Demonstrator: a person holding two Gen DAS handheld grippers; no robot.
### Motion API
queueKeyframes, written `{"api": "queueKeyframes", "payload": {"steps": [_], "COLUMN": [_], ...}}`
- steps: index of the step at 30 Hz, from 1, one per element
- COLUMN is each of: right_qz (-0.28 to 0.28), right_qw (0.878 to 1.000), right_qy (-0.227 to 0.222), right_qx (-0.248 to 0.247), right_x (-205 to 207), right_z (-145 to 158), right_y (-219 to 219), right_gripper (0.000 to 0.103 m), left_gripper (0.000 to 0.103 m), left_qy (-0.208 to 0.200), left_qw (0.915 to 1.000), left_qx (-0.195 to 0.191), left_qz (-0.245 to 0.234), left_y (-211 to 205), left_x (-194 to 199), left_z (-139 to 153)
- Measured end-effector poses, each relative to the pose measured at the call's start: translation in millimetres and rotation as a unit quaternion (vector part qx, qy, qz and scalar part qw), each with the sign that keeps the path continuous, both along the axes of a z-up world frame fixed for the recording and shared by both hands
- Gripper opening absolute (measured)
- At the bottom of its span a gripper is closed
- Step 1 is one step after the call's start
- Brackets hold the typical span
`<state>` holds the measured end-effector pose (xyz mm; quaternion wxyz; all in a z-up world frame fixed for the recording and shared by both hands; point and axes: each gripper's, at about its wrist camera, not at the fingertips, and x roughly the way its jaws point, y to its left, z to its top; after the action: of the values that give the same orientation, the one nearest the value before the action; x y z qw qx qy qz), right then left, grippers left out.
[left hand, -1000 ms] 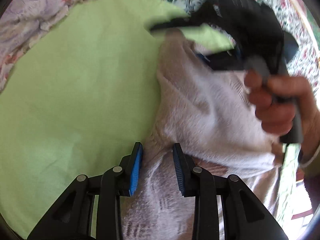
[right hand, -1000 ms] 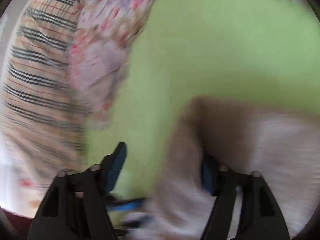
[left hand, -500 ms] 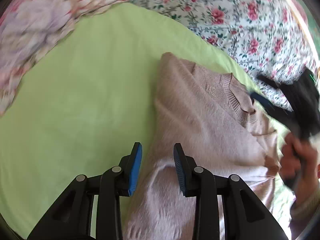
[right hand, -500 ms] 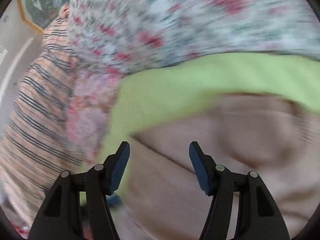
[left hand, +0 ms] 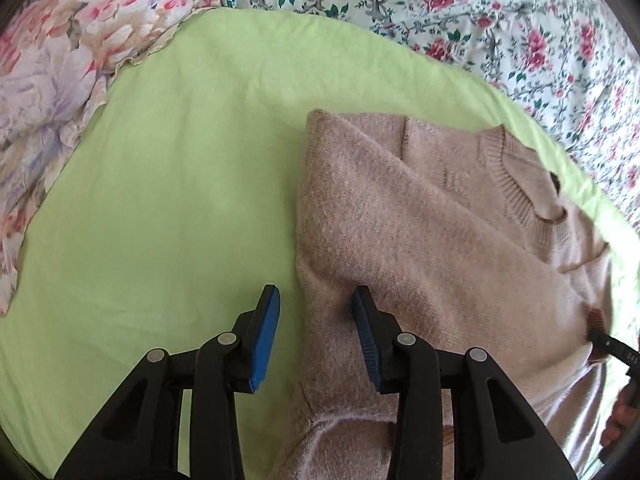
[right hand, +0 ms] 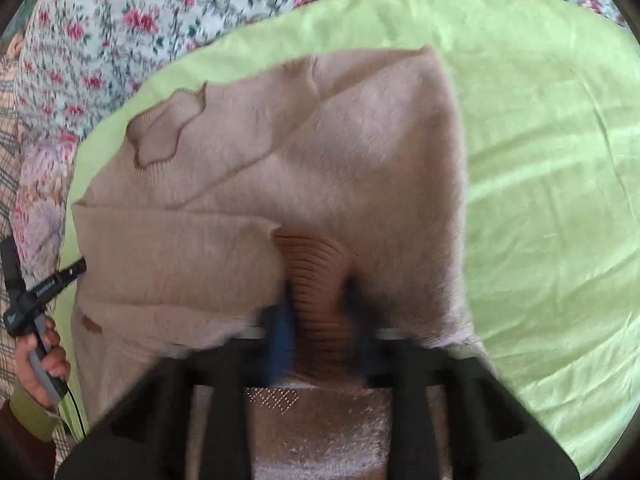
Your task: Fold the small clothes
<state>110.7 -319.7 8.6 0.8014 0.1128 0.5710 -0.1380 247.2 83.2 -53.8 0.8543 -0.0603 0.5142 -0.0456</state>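
A small beige knit sweater (left hand: 420, 224) lies on a light green sheet (left hand: 180, 208), with a sleeve folded across its body. My left gripper (left hand: 316, 320) is open, its jaws straddling the sweater's left folded edge low over the sheet. In the right wrist view the sweater (right hand: 340, 152) fills the middle, and my right gripper (right hand: 320, 304) is blurred, its jaws either side of a ribbed cuff (right hand: 316, 264). Whether it pinches the cuff is unclear. The right gripper's tip shows in the left wrist view (left hand: 612, 346) at the far right edge.
A rose-print bedspread (left hand: 500, 12) lies beyond the green sheet, and a pastel floral quilt (left hand: 60, 60) is bunched at the left. The left hand and its gripper handle show in the right wrist view (right hand: 36, 300) at the left edge.
The right gripper laid the sleeve across the sweater, swung away to the right and came down at the ribbed cuff. The left gripper shifted slightly left, to the sweater's edge.
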Motion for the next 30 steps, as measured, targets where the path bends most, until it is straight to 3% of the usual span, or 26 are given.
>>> {"api": "queueKeyframes", "payload": {"steps": [2, 4, 8, 11, 14, 16, 24, 30], "right_qz": [0.014, 0.009, -0.015, -0.031, -0.016, -0.006, 0.027, 0.033], "right_qw": [0.998, 0.997, 0.996, 0.998, 0.997, 0.998, 1.0, 0.999], "right_qy": [-0.047, -0.062, 0.032, 0.008, -0.012, -0.023, -0.012, 0.002], "right_qx": [-0.028, -0.052, -0.085, -0.06, -0.069, -0.057, 0.005, 0.038], "right_x": [0.9, 1.6, 3.4, -9.2, -25.7, -41.0, -113.4, -177.4], "right_z": [26.0, 36.7, -1.2, 13.0, 34.5, 46.5, 55.8, 60.4], "right_y": [9.5, 7.6, -12.5, -15.2, -3.5, 3.7, 30.1, 35.3], "right_gripper": [0.011, 0.011, 0.021, 0.023, 0.044, 0.049, 0.049, 0.049], "left_gripper": [0.04, 0.04, 0.047, 0.047, 0.042, 0.042, 0.045, 0.055], "left_qy": [-0.003, -0.001, -0.001, 0.003, 0.009, 0.015, 0.008, 0.053], "left_qw": [0.9999, 0.9997, 0.9987, 0.998, 0.9961, 0.9965, 1.0, 0.9975], "left_qx": [0.01, 0.025, 0.051, 0.049, 0.055, 0.04, -0.004, -0.019], "left_qz": [0.0, 0.0, 0.009, 0.039, 0.069, 0.071, -0.001, -0.043], "left_y": [-2.8, -6.1, -6.6, 8.2, 26.2, 34.2, 34.9, 34.6], "left_x": [0.4, 2.7, 9.1, 17.6, 18.2, 11.3, -105.9, -212.0], "left_z": [2.4, 0.6, -1.0, 2.8, 5.3, 8.0, 27.5, 13.9]}}
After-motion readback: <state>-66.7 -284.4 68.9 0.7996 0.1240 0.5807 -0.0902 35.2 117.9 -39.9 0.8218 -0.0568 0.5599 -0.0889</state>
